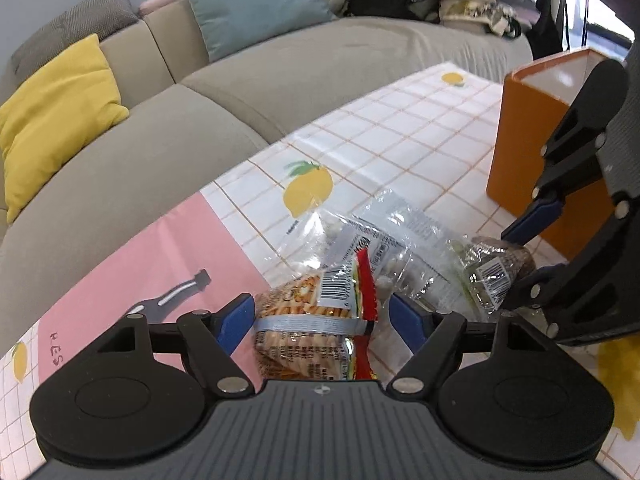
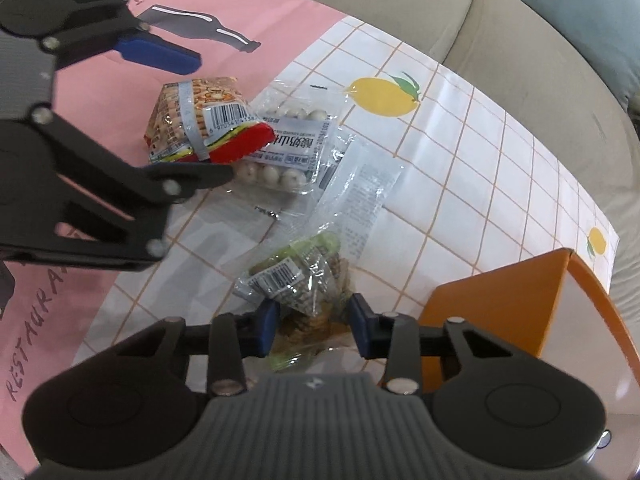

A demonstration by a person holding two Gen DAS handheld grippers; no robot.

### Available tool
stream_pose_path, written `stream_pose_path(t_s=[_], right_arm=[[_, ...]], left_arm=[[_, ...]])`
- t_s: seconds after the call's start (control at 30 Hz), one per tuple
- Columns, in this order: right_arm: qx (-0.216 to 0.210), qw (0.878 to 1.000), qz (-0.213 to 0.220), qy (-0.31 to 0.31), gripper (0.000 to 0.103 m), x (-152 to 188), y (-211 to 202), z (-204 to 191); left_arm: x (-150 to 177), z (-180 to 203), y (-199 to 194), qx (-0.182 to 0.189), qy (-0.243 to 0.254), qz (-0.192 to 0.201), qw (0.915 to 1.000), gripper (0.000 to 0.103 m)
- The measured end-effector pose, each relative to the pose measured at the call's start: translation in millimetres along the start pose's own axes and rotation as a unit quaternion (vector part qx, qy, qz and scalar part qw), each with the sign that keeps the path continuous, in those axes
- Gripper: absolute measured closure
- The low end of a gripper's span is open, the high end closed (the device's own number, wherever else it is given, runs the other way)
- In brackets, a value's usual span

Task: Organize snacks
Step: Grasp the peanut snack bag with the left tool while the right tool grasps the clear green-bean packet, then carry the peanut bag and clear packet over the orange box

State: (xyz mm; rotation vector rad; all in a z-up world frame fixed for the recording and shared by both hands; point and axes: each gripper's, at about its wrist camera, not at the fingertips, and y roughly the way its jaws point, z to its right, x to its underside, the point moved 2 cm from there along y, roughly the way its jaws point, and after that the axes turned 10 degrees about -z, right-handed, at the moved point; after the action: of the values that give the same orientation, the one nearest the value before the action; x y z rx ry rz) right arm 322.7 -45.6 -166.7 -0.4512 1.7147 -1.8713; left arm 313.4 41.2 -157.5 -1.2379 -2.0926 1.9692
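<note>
Left wrist view: the left gripper stands wide open, angled down at the table, its blue fingers flanking the biscuit packet without touching it – the packet lies between them on the tablecloth. The clear packet of white balls lies just beyond.

Right wrist view: the right gripper points steeply down, its pads pressed against the green-topped clear snack bag – a narrow grip on the bag's lower part. The orange box stands just to the right
</note>
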Motion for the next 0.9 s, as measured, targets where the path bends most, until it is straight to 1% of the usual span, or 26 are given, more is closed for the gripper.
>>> stream_pose_path(t_s=[0.03,0.07,0.13,0.17,0.2,0.27,0.33,0.37,0.43,0.47,0.57,0.67,0.8,0.9], right_arm=[[-0.002,1.0,0.0,0.002,0.066,0.0,0.1,0.5],[-0.004,1.0,0.0,0.004,0.067,-0.1,0.2,1.2],[-0.01,1.0,0.002,0.01,0.069,0.5,-0.4,2.9],[-0.013,1.0,0.002,0.014,0.07,1.0,-0.8,4.2],[-0.016,1.0,0.004,0.019,0.07,1.5,-1.2,5.2],[-0.022,0.999,0.007,0.029,0.071,3.1,-1.8,6.3],[-0.028,0.999,0.009,0.036,0.073,5.6,-2.4,5.6],[-0.031,0.999,0.012,0.039,0.073,7.2,-3.0,4.8],[-0.035,0.998,0.017,0.048,0.073,10.4,-4.4,3.5],[-0.037,0.998,0.021,0.055,0.074,12.4,-5.6,2.8],[-0.052,0.995,0.026,0.079,0.074,19.4,-9.8,1.0],[-0.063,0.993,0.033,0.093,0.075,28.4,-15.6,-6.0],[-0.08,0.99,0.053,0.107,0.075,46.0,-27.0,-20.4],[-0.088,0.986,0.078,0.116,0.076,63.3,-37.2,-33.2]], left_arm=[[-0.7,2.2,2.9,-0.013,0.004,-0.004,0.9999,0.013],[-1.1,4.1,5.1,-0.022,0.008,-0.009,0.9997,0.015],[-0.2,5.7,6.8,-0.029,0.011,-0.017,0.9994,0.025],[0.7,5.8,6.3,-0.028,0.009,-0.02,0.9994,0.03],[1.8,5.6,5.5,-0.027,0.006,-0.021,0.9994,0.033],[4.8,5.8,3.3,-0.024,0.0,-0.023,0.9995,0.036],[8.5,5.6,-0.5,-0.024,-0.01,-0.021,0.9994,0.042],[10.5,5.5,-3.2,-0.025,-0.019,-0.02,0.9993,0.045],[13.2,4.9,-8.5,-0.021,-0.04,-0.02,0.9988,0.048],[14.7,4.6,-12.4,-0.016,-0.052,-0.02,0.9983,0.052],[19.9,5.8,-23.1,-0.009,-0.088,-0.02,0.9958,0.055],[27.8,8.3,-35.9,-0.003,-0.132,-0.021,0.991,0.056],[41.6,16.9,-55.5,0.01,-0.177,-0.026,0.9838,0.057],[53.8,26.6,-73.6,0.019,-0.197,-0.027,0.9798,0.057]])
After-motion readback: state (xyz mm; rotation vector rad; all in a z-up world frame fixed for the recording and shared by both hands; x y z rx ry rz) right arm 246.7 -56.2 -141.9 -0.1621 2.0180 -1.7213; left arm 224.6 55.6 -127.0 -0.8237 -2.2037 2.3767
